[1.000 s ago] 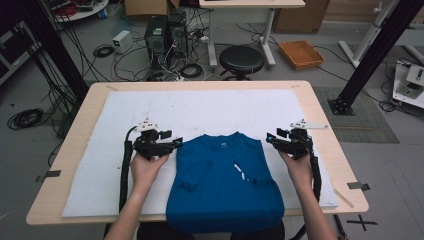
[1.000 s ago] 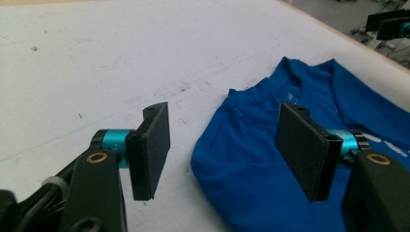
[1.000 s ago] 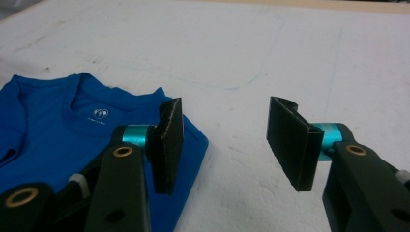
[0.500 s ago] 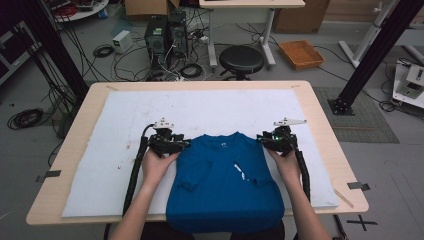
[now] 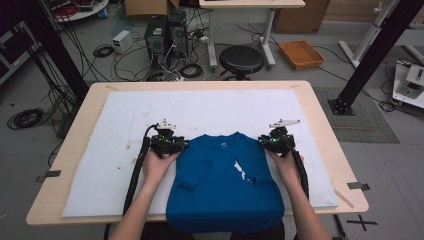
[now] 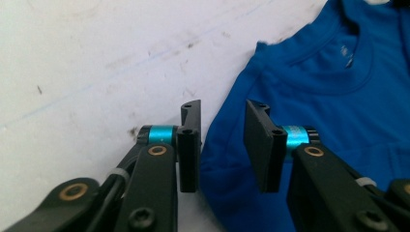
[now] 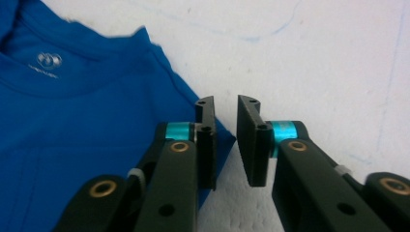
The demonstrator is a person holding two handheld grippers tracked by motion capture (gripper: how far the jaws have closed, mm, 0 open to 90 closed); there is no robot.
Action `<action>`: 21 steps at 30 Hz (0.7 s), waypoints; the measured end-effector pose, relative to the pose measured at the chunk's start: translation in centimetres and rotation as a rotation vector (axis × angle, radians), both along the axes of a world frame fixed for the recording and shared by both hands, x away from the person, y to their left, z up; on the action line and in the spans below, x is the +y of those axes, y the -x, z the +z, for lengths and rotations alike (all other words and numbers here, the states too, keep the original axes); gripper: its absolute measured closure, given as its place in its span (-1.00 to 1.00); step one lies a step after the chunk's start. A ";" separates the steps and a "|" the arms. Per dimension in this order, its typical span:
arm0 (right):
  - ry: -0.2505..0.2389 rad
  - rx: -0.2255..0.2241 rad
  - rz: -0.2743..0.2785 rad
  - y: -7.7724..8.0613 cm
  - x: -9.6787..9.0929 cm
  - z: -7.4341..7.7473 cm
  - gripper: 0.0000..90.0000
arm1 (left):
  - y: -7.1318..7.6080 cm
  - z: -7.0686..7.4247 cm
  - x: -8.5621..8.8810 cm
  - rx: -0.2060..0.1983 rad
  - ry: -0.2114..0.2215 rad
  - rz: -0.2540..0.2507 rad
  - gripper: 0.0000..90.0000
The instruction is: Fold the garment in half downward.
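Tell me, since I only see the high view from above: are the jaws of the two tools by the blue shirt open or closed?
Observer: Open. The left gripper view shows a gap between its jaws, with the blue shirt edge lying in that gap.
Operator: And the other one?
Observer: The right gripper is open too. In its own view the corner of the shirt's shoulder reaches just past one jaw, with white mat beyond.
Operator: Is anything printed on the shirt?
Observer: Yes, the right gripper view shows a small pale logo inside the collar, with lettering under it too blurred to read.
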State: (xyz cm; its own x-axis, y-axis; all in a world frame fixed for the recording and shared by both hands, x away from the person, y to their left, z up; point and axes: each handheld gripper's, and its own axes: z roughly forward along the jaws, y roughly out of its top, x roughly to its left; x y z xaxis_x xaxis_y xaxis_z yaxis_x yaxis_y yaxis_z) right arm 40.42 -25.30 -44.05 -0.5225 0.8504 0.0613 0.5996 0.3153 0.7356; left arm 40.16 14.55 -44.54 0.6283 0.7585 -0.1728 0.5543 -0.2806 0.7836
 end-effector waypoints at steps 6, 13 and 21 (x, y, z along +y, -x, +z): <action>-0.022 -0.003 0.021 -0.6 0.4 0.4 0.55 | -0.7 0.2 -1.0 0.021 -0.034 -0.038 0.40; -0.006 0.018 0.065 -1.4 1.2 -0.4 0.52 | -0.9 0.0 -2.1 0.024 -0.091 -0.049 0.45; 0.087 -0.019 0.121 -1.0 2.3 -0.5 0.97 | -0.3 -0.1 -2.8 -0.007 -0.122 -0.053 0.94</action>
